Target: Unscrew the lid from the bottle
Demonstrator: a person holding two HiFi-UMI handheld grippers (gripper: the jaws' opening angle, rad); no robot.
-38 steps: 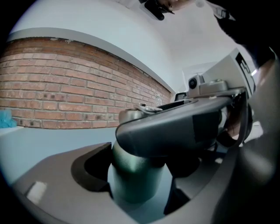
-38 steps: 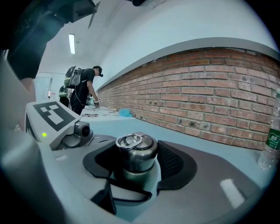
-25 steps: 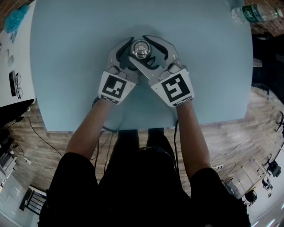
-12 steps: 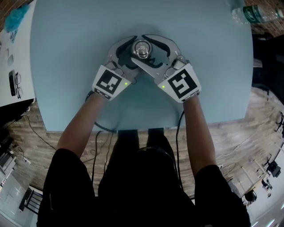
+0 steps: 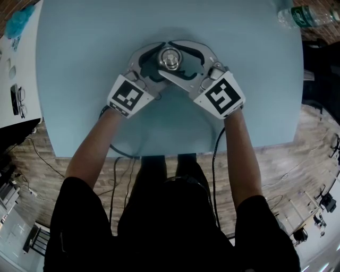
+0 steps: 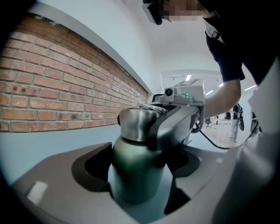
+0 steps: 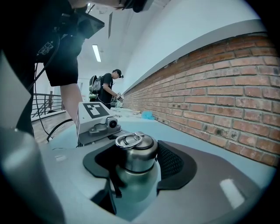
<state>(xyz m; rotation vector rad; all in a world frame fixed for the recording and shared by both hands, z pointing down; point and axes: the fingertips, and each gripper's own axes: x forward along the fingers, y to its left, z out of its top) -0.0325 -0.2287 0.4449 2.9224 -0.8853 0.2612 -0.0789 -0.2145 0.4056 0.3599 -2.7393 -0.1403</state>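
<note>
A dark green metal bottle (image 6: 133,168) stands upright on the light blue table (image 5: 79,79), near its middle. Its steel lid (image 5: 169,58) has a ring handle on top (image 7: 127,140). My left gripper (image 6: 138,164) is shut on the bottle's body, low down, with a pad against each side. My right gripper (image 7: 136,159) comes in from the other side, higher up, and is shut on the lid (image 7: 136,153). In the head view the two pairs of jaws cross around the bottle, the left gripper (image 5: 161,64) underneath and the right gripper (image 5: 168,57) on top.
A clear plastic water bottle (image 5: 305,15) lies at the table's far right corner. A teal object (image 5: 18,21) sits at the far left. A white side table (image 5: 16,79) with glasses stands to the left. The table's front edge is close behind both hands. A person (image 7: 107,87) stands far off.
Both grippers have swung around the bottle. The right marker cube moved right and up, counterclockwise from above. The left cube moved left and up, clockwise. The bottle stays in place.
</note>
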